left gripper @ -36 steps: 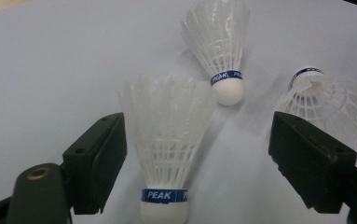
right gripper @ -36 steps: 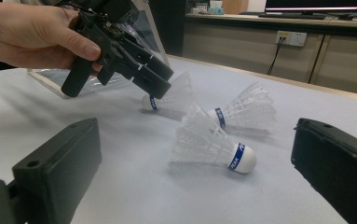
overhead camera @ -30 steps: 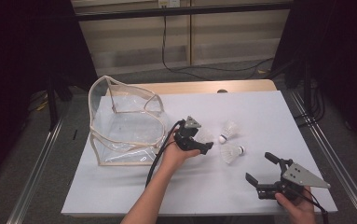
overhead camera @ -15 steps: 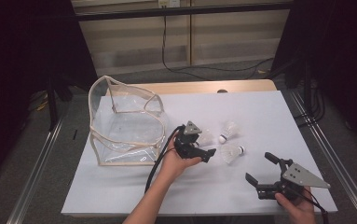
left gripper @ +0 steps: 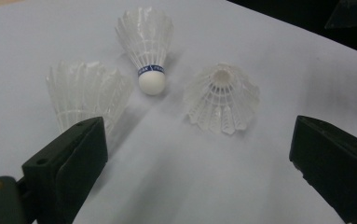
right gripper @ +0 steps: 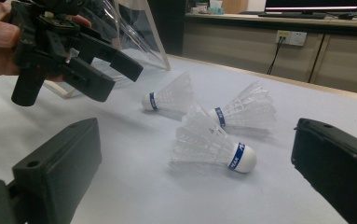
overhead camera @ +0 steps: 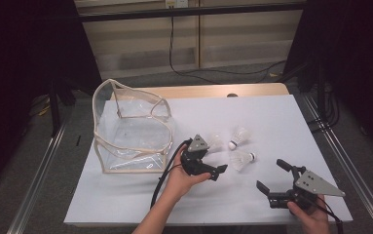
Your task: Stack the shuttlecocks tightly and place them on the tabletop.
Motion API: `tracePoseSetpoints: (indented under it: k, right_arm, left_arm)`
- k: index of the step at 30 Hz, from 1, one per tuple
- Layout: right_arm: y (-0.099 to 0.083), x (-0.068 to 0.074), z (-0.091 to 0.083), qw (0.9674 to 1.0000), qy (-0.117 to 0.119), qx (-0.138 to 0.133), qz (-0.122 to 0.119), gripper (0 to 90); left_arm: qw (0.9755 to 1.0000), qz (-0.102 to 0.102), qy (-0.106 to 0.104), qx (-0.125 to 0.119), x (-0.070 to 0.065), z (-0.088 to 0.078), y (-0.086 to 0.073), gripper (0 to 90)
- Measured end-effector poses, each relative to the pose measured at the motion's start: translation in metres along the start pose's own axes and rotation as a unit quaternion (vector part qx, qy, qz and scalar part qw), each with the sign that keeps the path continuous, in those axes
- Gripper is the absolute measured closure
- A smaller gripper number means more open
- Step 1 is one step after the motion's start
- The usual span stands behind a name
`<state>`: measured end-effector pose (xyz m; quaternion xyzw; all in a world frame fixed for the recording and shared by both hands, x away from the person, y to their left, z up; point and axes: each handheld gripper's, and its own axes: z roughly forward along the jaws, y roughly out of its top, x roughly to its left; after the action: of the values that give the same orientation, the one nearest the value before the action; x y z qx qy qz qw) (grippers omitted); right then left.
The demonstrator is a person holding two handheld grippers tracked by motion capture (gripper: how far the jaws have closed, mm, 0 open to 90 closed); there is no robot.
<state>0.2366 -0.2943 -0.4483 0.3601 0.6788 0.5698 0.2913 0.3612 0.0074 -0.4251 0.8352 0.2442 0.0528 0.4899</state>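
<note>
Three white shuttlecocks lie on the white table (overhead camera: pixel 281 122): one (overhead camera: pixel 215 144) just beyond my left gripper, one (overhead camera: pixel 239 136) farther back and one (overhead camera: pixel 242 158) nearer the front. My left gripper (overhead camera: pixel 216 163) hovers beside them, open. Its jaws have just been opening and nothing is between them. In the left gripper view the shuttlecocks (left gripper: pixel 85 93) (left gripper: pixel 147 42) (left gripper: pixel 223 95) lie ahead of the open jaws. My right gripper (overhead camera: pixel 270 174) stands open near the front right edge, facing the nearest shuttlecock (right gripper: pixel 211 140).
A clear plastic bag (overhead camera: pixel 130 129) with a cream trim stands open at the table's left. The wooden back edge (overhead camera: pixel 198 91) shows beyond the white sheet. A black cable (overhead camera: pixel 162 175) trails from the left gripper. Dark frames flank the table.
My left gripper has drifted from near the bag toward the front and the shuttlecocks, and its jaws stand wider. The right gripper has kept still.
</note>
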Motion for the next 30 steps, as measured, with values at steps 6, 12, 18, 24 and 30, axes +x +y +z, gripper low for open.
tracePoseSetpoints:
  k: [6, 12, 18, 24, 30]
  right_arm:
    - [0.0, 0.0, 0.0, 1.0, -0.001, 0.004, -0.001, 1.0]
    - [0.0, 0.0, 0.0, 1.0, -0.001, 0.006, -0.003, 1.1]
    - [0.0, -0.001, 0.0, 1.0, 0.0, 0.004, -0.001, 1.1]
    - [0.0, 0.0, 0.0, 1.0, -0.001, 0.005, -0.002, 1.1]
    - [0.0, 0.0, 0.0, 1.0, -0.001, 0.006, -0.002, 1.1]
  left_arm:
    - [0.9999, 0.0, -0.01, -0.014, -0.004, -0.007, -0.008, 4.1]
    - [0.9989, 0.01, -0.02, -0.042, -0.007, -0.017, -0.012, 3.8]
    - [0.9975, 0.019, -0.027, -0.063, -0.008, -0.027, -0.016, 3.3]
    - [0.9969, 0.019, -0.025, -0.072, -0.007, -0.038, -0.025, 3.3]
    - [0.9963, 0.024, -0.025, -0.078, -0.006, -0.046, -0.031, 3.6]
